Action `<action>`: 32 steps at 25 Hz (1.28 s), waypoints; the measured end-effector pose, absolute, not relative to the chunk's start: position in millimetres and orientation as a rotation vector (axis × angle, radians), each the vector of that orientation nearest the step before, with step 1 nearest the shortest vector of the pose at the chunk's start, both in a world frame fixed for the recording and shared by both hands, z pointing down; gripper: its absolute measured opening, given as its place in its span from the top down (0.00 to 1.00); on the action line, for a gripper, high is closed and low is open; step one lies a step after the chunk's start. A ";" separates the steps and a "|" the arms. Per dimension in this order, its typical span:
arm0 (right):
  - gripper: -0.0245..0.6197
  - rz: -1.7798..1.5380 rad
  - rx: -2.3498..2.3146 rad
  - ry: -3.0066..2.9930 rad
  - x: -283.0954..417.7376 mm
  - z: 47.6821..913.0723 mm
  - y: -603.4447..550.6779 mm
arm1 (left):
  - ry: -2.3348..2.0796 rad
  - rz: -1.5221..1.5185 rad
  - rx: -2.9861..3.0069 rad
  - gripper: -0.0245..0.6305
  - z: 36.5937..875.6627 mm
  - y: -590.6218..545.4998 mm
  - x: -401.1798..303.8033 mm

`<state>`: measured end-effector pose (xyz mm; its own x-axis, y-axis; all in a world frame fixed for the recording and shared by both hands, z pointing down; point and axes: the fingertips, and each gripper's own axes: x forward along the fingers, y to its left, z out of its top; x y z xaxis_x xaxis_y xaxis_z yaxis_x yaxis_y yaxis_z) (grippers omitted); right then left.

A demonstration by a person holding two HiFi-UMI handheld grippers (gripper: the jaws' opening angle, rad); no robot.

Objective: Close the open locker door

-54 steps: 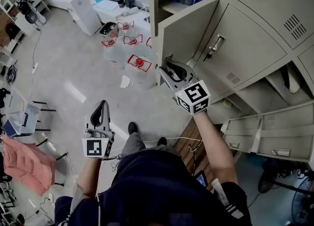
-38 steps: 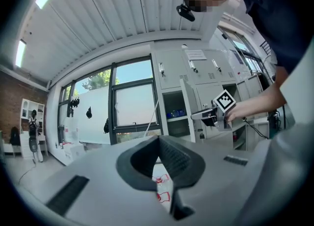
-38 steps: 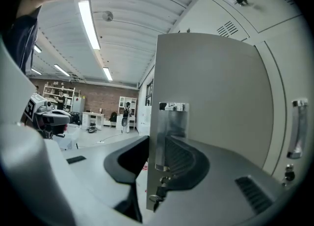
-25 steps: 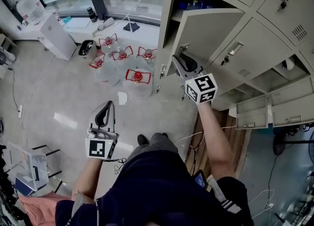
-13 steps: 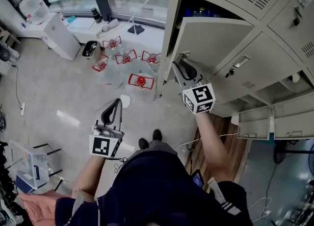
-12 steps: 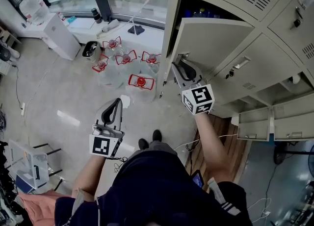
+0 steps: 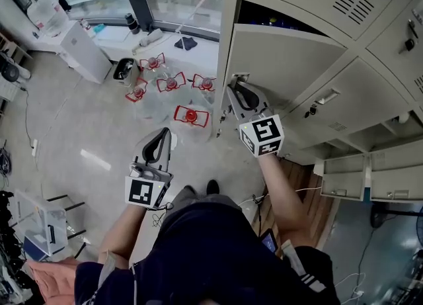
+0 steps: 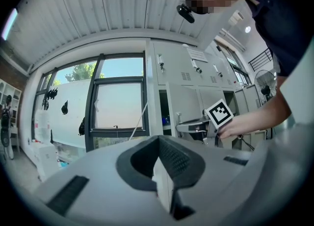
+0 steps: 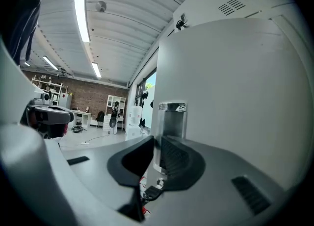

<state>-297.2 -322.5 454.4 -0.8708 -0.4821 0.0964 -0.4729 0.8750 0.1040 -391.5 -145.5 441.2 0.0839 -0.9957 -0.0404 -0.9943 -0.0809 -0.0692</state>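
Pinching the free edge of the locker door with my right gripper, jaws were closing on its metal latch plate, door stood ajar before its compartment, left gripper hung pressed together, empty, over the floor

Raised right tool closing on door edge; left tool low, shut.

The locker door hides most of its compartment — only a dark strip along the top edge shows, its blue things too small to tell; the latch is hidden at its lower end by the right gripper's closing jaws
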 end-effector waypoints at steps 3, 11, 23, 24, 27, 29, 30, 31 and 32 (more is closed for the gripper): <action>0.90 -0.110 0.767 -2.922 -301.0 454.3 -328.4 | 2.056 -0.027 -2.278 0.96 443.5 -155.7 -394.7; 0.91 -0.122 0.892 -2.873 -311.3 454.1 -347.4 | 1.925 -0.011 -2.391 0.96 442.6 -184.6 -408.4; 0.91 -0.101 1.160 -2.783 -318.3 454.5 -377.1 | 1.647 0.002 -2.564 0.96 434.2 -222.7 -432.0; 0.91 -0.110 1.184 -2.770 -318.4 454.4 -379.6 | 1.628 0.006 -2.572 0.96 433.1 -224.8 -432.9; 0.91 -0.130 1.250 -2.732 -320.0 454.9 -386.9 | 1.579 0.009 -2.597 0.96 432.8 -229.7 -436.9; 0.91 -0.145 1.286 -2.709 -320.3 454.7 -390.8 | 1.551 -0.016 -2.616 0.96 437.6 -232.1 -440.5; 0.91 -0.154 1.304 -2.695 -320.3 454.5 -392.3 | 1.536 -0.023 -2.625 0.96 439.0 -233.1 -441.7; 0.91 -0.162 1.321 -2.682 -320.6 454.3 -393.6 | 1.524 -0.010 -2.632 0.96 437.6 -234.1 -441.9; 0.91 -0.165 1.338 -2.672 -320.9 454.3 -394.8 | 1.512 0.010 -2.638 0.96 435.3 -235.0 -441.2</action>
